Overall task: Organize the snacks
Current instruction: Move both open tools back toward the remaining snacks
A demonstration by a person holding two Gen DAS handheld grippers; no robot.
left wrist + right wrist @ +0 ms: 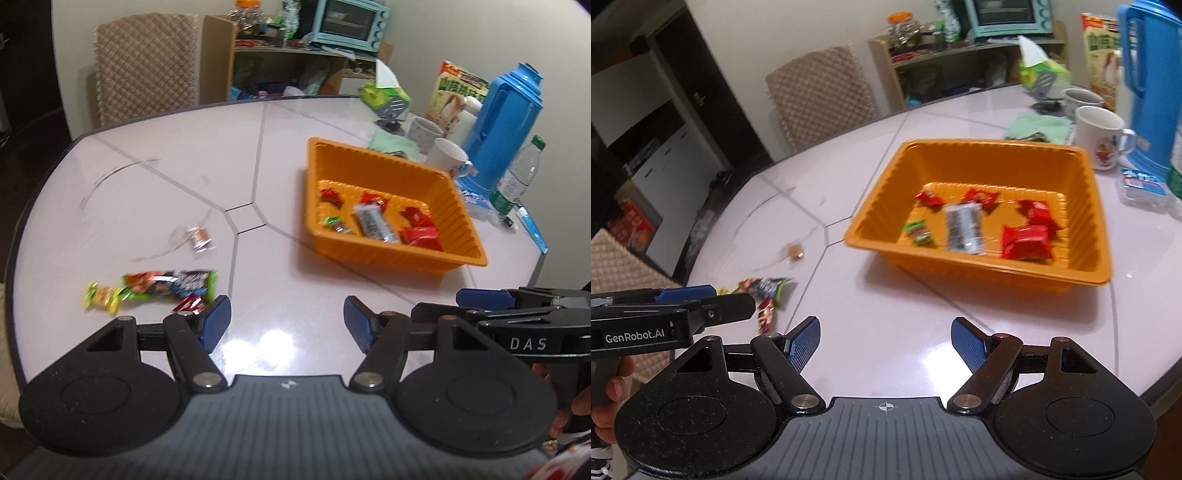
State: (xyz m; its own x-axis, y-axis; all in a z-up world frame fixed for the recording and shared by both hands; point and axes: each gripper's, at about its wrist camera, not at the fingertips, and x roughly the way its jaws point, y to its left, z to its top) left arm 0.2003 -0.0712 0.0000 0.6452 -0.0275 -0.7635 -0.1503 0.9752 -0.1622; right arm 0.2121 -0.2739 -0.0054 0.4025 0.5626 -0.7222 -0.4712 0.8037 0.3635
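Left wrist view: left hand-held gripper (287,319) has its blue pads apart, nothing between them, above bare table (166,158). The orange tray (458,206) is the landmark, sitting right of the table's centre seam. Inside the tray: red packets (421,236) at its near right corner, a silver bar (373,221) mid-floor, a small green candy (332,221) to the bar's left, two more red pieces along the far side. Left of the tray, loose on the table: a clear-wrapped brown sweet (201,238), nearer still a green-and-black packet (173,284), a yellow candy (99,297) at that packet's left end, a red candy (190,303) just by the left pad. Beyond the tray on its right: two mugs (448,157), a blue flask (506,122), a water bottle (517,177). The right hand-held gripper (480,297) comes in from the right edge, near the tray's front corner; its pads are seen edge-on here. Right wrist view: right hand-held gripper (885,345) pads apart, empty, over bare table in front of the tray (960,155). Tray contents the same: red packets (1027,242), silver bar (964,229), green candy (918,232). Left of the tray, the brown sweet (796,251) and green-and-black packet (768,286) lie loose; the left hand-held gripper (705,295) sits just beside that packet, fingers of a hand (613,384) wrapped on its grip.
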